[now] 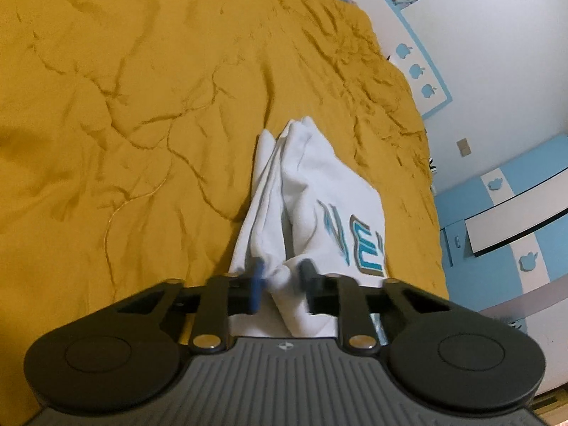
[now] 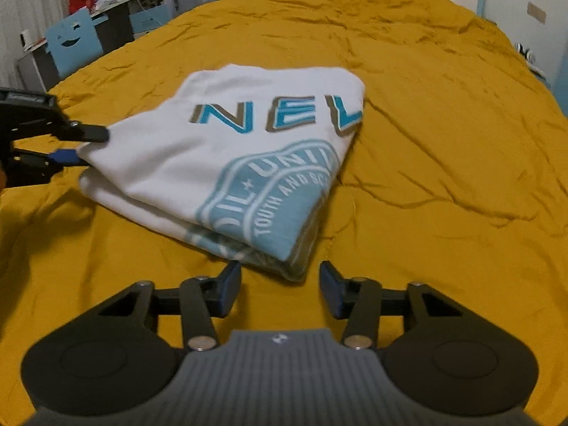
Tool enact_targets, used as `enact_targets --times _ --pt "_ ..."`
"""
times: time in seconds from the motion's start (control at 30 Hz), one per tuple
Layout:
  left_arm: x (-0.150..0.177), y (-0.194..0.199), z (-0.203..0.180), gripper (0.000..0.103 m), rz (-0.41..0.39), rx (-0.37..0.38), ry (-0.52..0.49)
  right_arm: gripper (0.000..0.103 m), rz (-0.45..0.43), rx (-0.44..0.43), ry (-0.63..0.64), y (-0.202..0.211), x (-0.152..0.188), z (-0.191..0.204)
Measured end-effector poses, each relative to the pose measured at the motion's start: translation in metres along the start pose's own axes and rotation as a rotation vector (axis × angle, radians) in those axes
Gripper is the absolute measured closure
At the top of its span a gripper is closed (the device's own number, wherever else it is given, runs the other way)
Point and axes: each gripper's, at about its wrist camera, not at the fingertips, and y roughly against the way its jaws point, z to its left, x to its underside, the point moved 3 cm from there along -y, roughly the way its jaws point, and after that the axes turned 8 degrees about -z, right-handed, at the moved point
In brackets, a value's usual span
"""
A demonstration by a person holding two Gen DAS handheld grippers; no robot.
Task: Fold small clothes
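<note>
Child's bedroom, mustard bedspread [image 2: 426, 149]; one folded white T-shirt [image 2: 227, 163] lies on it.
Soft, light, floppy, layers likely to slide: best pinched at corners or folded edge. Left gripper [image 2: 83, 147] clamped on its left corner; right gripper [image 2: 280, 284] jaws apart, empty, straddling near corner. Count: one shirt, two grippers.

two low views, shared shirt [image 1: 312, 191]
</note>
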Motion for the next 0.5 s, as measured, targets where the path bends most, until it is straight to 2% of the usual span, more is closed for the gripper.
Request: enact_targets --times 0.03,0.1,0.17,0.23,0.33,0.5 --pt "-0.001 0.006 -0.004 0.086 -0.016 0.005 -0.017 0.072 -0.006 -0.001 -0.007 -0.001 0.0 -0.002" --pt "-0.004 0.02 -0.018 0.09 -0.06 0.019 -0.065 0.087 -0.023 -0.009 -0.023 0.001 -0.003 -0.005" --pt "-0.006 0.03 -0.028 0.095 -0.075 -0.005 -0.118 0.103 -0.037 -0.019 -0.06 0.008 -0.005 -0.01" --pt "-0.003 0.031 -0.031 0.095 -0.063 -0.071 -0.185 0.103 -0.037 -0.022 -0.09 0.012 -0.008 -0.015" --pt "0.011 0.018 -0.015 0.095 0.004 -0.152 -0.211 0.103 -0.027 -0.029 -0.085 0.011 -0.004 -0.016" --pt "0.028 0.0 0.003 0.095 0.037 -0.227 -0.239 0.103 0.012 -0.021 -0.071 -0.005 0.013 -0.015"
